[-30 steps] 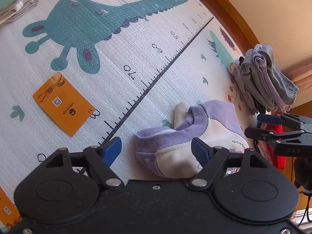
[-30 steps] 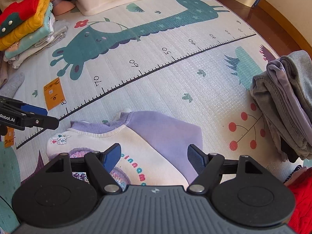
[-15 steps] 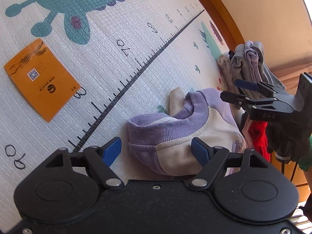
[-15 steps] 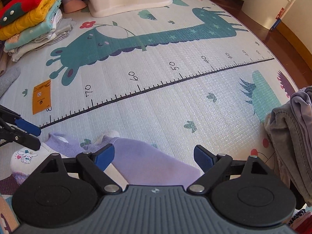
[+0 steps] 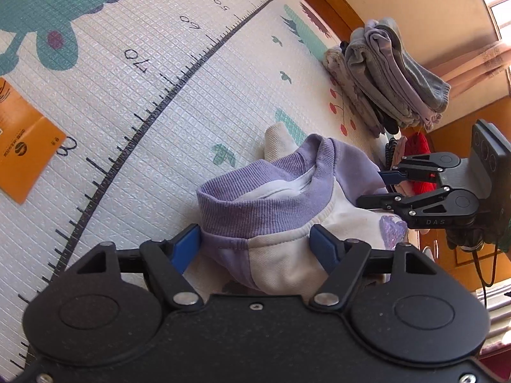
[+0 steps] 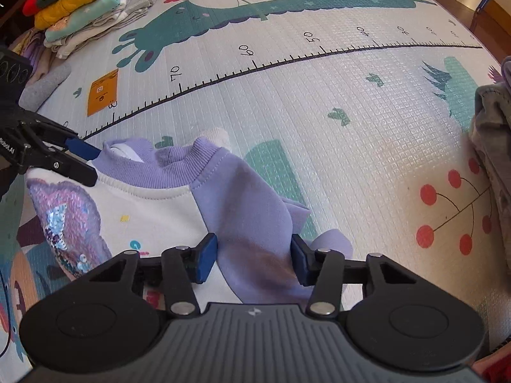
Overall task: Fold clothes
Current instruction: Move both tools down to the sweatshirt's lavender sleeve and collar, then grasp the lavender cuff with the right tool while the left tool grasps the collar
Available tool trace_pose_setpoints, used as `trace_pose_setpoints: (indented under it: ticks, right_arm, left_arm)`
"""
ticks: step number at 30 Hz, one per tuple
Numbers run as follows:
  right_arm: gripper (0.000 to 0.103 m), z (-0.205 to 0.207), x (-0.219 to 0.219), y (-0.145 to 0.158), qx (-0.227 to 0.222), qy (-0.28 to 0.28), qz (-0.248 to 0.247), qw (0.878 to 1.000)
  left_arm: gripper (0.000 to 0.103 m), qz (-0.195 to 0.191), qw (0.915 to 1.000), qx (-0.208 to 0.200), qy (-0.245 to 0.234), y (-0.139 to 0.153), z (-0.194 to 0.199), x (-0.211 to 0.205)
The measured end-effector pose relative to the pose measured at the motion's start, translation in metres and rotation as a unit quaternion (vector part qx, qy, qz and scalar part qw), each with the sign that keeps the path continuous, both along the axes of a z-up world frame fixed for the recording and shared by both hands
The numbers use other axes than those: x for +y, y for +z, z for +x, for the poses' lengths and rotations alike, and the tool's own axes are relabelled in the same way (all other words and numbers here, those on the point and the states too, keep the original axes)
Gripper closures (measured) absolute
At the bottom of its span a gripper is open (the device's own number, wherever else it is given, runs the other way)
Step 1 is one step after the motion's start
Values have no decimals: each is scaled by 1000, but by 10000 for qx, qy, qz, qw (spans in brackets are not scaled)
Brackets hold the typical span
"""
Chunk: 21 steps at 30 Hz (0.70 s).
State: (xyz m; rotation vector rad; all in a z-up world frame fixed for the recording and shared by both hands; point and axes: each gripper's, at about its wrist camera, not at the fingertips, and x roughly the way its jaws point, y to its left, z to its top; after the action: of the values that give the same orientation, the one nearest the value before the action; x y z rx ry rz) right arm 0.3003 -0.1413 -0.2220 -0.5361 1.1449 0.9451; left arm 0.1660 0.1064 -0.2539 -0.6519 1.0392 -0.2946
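A white sweatshirt (image 6: 150, 210) with purple collar, purple sleeves and a sequin patch lies rumpled on the play mat (image 6: 319, 95). My left gripper (image 5: 255, 245) is open, its blue pads straddling the shoulder and collar (image 5: 255, 214); from the right wrist view it (image 6: 86, 162) sits at the collar's left end. My right gripper (image 6: 254, 257) has narrowed onto the purple sleeve (image 6: 252, 210), and cloth fills the gap between its pads. In the left wrist view the right gripper (image 5: 380, 188) hovers at the garment's far shoulder.
A stack of folded clothes (image 6: 80, 9) sits at the mat's far left. A grey heap (image 5: 392, 73) and a red garment (image 5: 421, 146) lie at the right edge near the wooden wall. An orange card (image 6: 103, 91) rests by the printed ruler.
Both grippers have come down closer to the sweatshirt. The right gripper's fingers have narrowed around the purple sleeve. The left gripper's opening is unchanged.
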Motion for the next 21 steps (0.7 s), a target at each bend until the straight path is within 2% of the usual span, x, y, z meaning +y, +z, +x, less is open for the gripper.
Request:
trace_pose_setpoints:
  ticks: [3,7,10,14,19,21]
  right_arm:
    - [68,-29,-27,5,-52,163,-134,9998]
    - [69,-77,-62,6,116,263,-323,9991]
    - [69,-110,-82,3,303,306,-504,9978]
    - [67,-128,-101,12,343,282,-530,9976]
    - [62,-107,-120,43,196,-280,125,9993]
    - [57,-95,-119,48,161,-478,354,9981]
  left_arm:
    - [29,237,9982,-263,-493,11,2,-19]
    - [29,731,9860,-607,-1367,25,2,-52]
    - [29,723,9812,-732,-1633,28,2,-59]
    - [29,546,9833,-785,-1551,29,6,-46]
    - [29,399,9880,-696,-1322,26,17,-31]
    - [29,256,9913,-517,-1183,18,24,-25]
